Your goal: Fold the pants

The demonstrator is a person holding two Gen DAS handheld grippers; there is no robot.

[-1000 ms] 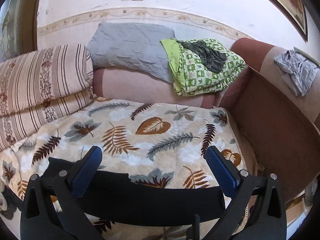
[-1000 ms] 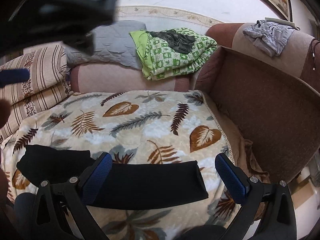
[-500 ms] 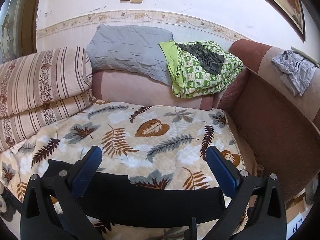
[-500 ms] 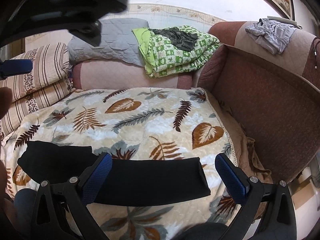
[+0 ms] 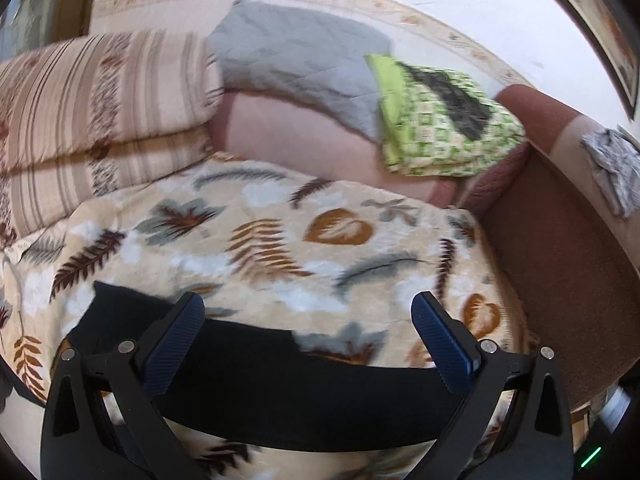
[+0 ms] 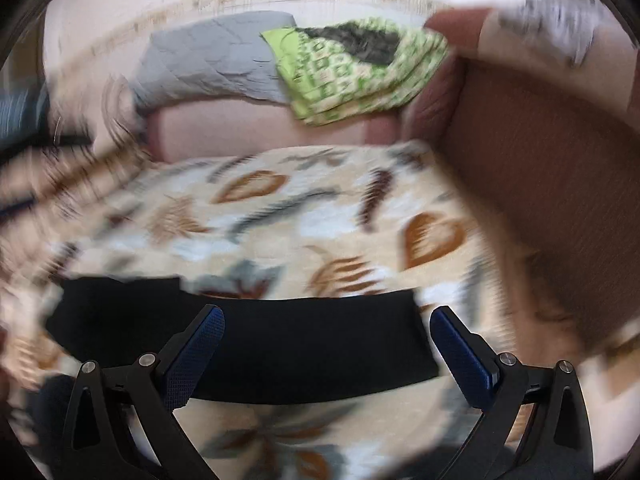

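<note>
while both views are smeared with motion blur, the black pants (image 5: 280, 376) read clearly as a long folded strip lying flat across the lower part of each frame on the leaf-print blanket (image 5: 280, 216). left gripper (image 5: 308, 340) has its blue-padded fingers (image 5: 176, 344) spread wide, holding nothing, tips over the near edge of the strip; cannot tell if they touch the cloth. right gripper (image 6: 326, 344) is likewise spread wide and empty, fingers framing the pants' right end (image 6: 400, 340) in the lower middle of its frame. upper centre of the left view: grey quilted pillow (image 5: 304, 60), with a green checked folded blanket (image 5: 440, 128) to its right and a dark garment on top. striped cushions (image 5: 100, 112) sit at the left, brown sofa arm (image 5: 560, 248) at the right.
</note>
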